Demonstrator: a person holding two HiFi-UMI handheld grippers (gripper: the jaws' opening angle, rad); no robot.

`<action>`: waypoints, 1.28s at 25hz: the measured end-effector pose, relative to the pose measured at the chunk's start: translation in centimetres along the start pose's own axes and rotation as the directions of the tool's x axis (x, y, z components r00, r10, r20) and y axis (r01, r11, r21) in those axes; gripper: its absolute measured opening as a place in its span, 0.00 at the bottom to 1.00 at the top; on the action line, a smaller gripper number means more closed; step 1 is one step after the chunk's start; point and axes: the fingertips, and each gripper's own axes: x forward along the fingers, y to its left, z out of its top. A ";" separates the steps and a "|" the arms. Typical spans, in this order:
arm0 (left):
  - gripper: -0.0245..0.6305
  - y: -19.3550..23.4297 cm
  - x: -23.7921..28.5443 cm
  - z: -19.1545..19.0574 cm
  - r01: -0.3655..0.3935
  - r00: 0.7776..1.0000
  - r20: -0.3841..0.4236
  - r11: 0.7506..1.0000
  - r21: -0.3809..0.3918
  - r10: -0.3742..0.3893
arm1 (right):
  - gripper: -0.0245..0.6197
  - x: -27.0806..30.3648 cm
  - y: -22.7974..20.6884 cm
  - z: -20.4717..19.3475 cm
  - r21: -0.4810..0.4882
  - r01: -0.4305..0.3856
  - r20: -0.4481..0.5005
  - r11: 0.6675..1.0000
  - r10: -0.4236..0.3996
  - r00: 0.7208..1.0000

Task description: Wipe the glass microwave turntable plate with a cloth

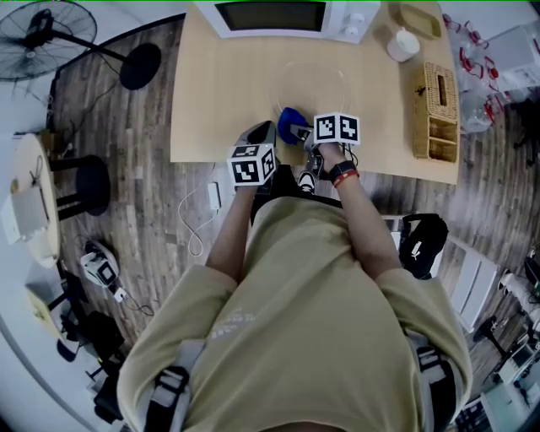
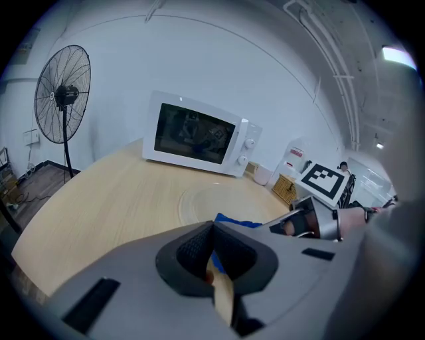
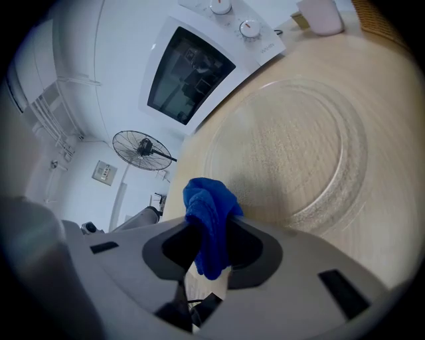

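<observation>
Cloth (image 1: 289,121) gripped, glass not yet touched: I judge the wiping is about to begin.

Head view: a person stands at the table (image 1: 219,101). The glass plate (image 1: 312,84) lies flat in front of the microwave (image 1: 278,15), and both grippers are near its closer rim.

Left gripper view: the left gripper (image 2: 212,229) has its jaws pressed together, with nothing between them.

Right gripper view: the right gripper (image 3: 211,246) pinches the cloth, which is bunched near the plate's rim.

Next, I think, the cloth must go down onto the glass with light pressure and sweep around.
</observation>
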 end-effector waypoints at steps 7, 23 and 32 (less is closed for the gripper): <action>0.06 -0.9 0.5 -0.3 0.007 1.000 -0.009 1.000 0.003 -0.007 | 0.21 -1.3 -1.4 0.5 0.025 0.009 0.032 1.000 -0.010 0.999; 0.06 -4.9 1.8 0.2 0.075 0.997 -0.026 0.996 0.051 -0.073 | 0.21 -5.7 -5.2 1.9 0.055 0.083 0.142 0.995 -0.090 0.986; 0.06 -6.2 1.1 0.2 0.092 0.996 -0.023 0.993 0.070 -0.090 | 0.21 -8.1 -6.8 2.5 -0.009 0.157 0.141 0.988 -0.154 0.978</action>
